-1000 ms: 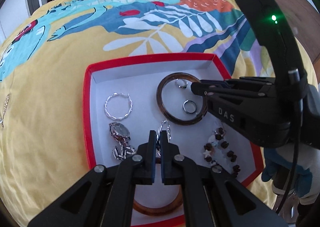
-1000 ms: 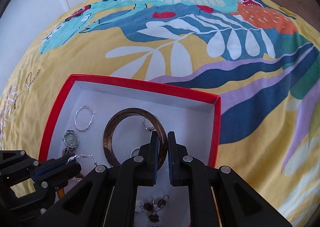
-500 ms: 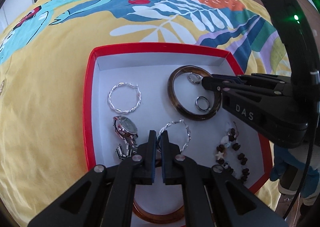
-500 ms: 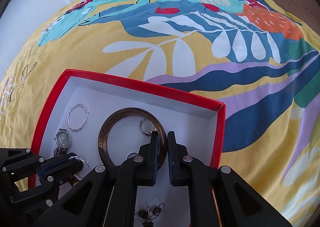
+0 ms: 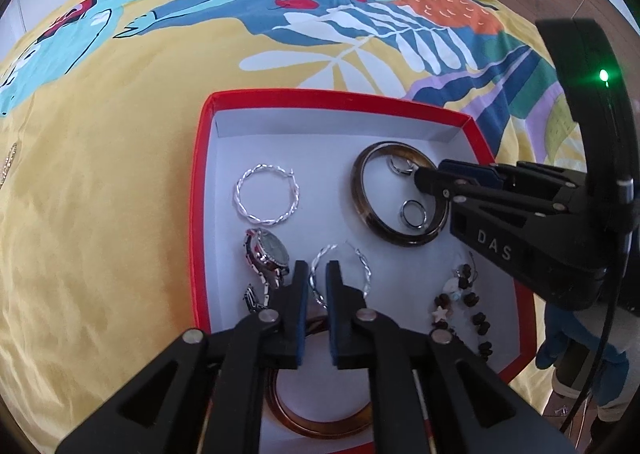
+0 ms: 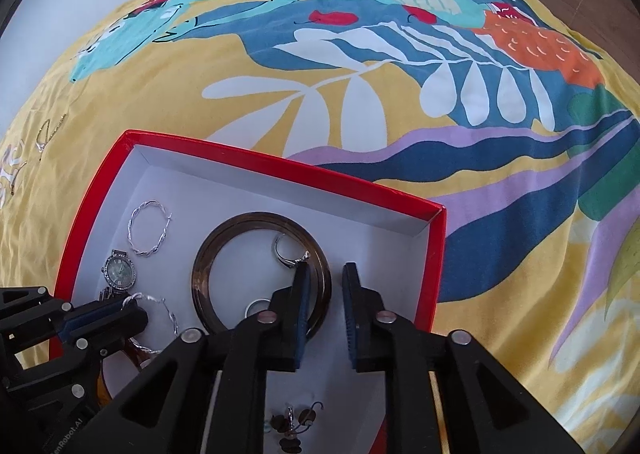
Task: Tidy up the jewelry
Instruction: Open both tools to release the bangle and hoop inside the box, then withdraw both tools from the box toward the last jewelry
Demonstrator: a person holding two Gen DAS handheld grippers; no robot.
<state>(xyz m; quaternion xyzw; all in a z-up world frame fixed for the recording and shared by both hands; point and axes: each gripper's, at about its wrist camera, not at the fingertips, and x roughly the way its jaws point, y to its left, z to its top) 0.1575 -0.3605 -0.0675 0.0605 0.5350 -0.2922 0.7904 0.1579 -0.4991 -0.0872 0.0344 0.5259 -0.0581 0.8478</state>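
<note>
A red box (image 5: 200,194) with a white inside lies on the bedspread and holds the jewelry. My left gripper (image 5: 316,270) hangs over its near side with its jaws opening. The thin left edge of a silver twisted hoop (image 5: 362,270) shows in the gap, and the pads do not press it. My right gripper (image 6: 326,270) is over the box's right half, its jaws opening too. The right rim of a dark brown bangle (image 6: 208,254) lies under that gap, loose. Inside the bangle rest a plain ring (image 5: 412,214) and a stone ring (image 6: 286,254).
Also in the box are a second twisted hoop (image 5: 266,194), a watch (image 5: 268,254), bead earrings (image 5: 460,294) and an amber bangle (image 5: 320,426) at the near edge. A thin chain (image 6: 48,130) lies on the yellow patterned bedspread (image 6: 360,74) left of the box. Cupboards stand beyond the bed.
Both grippers went from shut to parted. The hoop that was pinched in the left gripper now lies free in its gap. The left wrist view has rolled slightly.
</note>
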